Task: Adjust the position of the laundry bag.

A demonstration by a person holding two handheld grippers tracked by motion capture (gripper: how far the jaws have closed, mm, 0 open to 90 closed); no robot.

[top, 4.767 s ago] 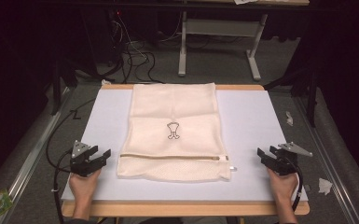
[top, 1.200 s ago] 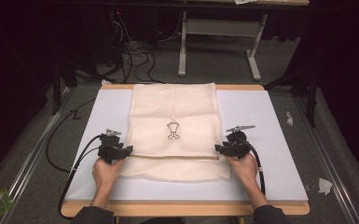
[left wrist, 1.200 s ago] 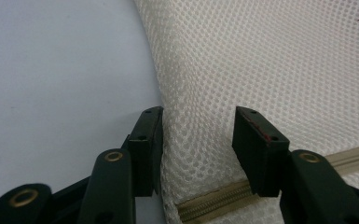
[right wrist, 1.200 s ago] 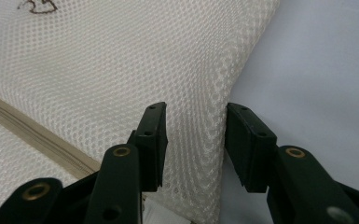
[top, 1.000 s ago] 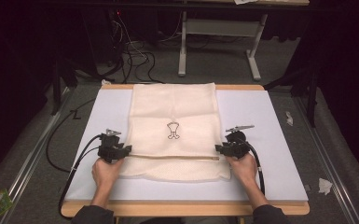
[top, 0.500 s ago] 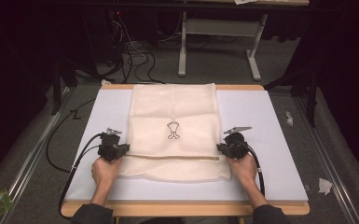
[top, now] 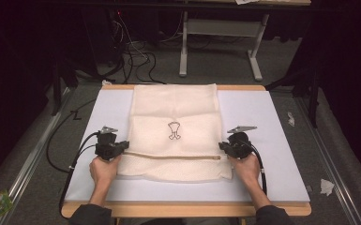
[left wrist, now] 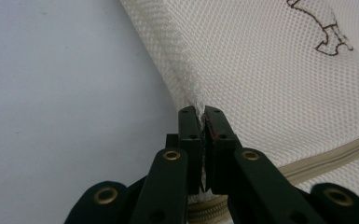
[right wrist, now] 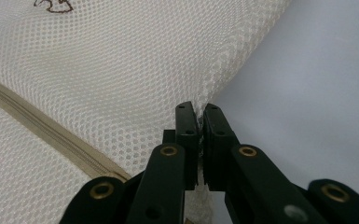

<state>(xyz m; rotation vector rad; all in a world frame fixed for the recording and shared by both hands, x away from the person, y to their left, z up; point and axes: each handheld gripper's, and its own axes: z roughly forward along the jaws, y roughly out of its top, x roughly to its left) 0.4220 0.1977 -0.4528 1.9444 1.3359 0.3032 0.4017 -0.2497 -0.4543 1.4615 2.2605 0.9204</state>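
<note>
Cream mesh bag (top: 175, 126) lies flat on the white mat (top: 272, 140) of the bench (top: 187, 209), centred across it, far edge reaching the bench's far rim. Weave is open honeycomb netting. Small brown outline emblem (top: 174, 130) near the bag's middle. Beige zip (top: 171, 156) runs across the bag, nearer the person than the emblem; a narrow band of mesh continues from the zip toward the person.

Left tongs (top: 120, 149) at the bag's left edge, level with the zip's left end. In the left gripper view the left tongs (left wrist: 201, 122) stand together with the bag's side seam pinched between them; the jaws have just been closing, and the fabric edge rises in a slight ridge from the grip. The zip (left wrist: 335, 156) passes just beside the tongs there.

Right tongs (top: 224, 147) at the bag's right edge, level with the zip's right end. In the right gripper view the right tongs (right wrist: 199, 120) are likewise clamped on the bag's side seam, mesh caught between the pads; these jaws have also just been closing. Zip (right wrist: 42, 133) runs diagonally away from the grip.

Both hands, left (top: 104, 169) and right (top: 246, 168), sit on the person's side of the bag, forearms entering from the bench's near rim. A black cable (top: 75, 161) trails left of the bag from the left tongs.

Beyond the bench: grey floor, a tangle of cables (top: 133, 49) and a grey metal frame (top: 220, 33) beyond the bag's far edge.
</note>
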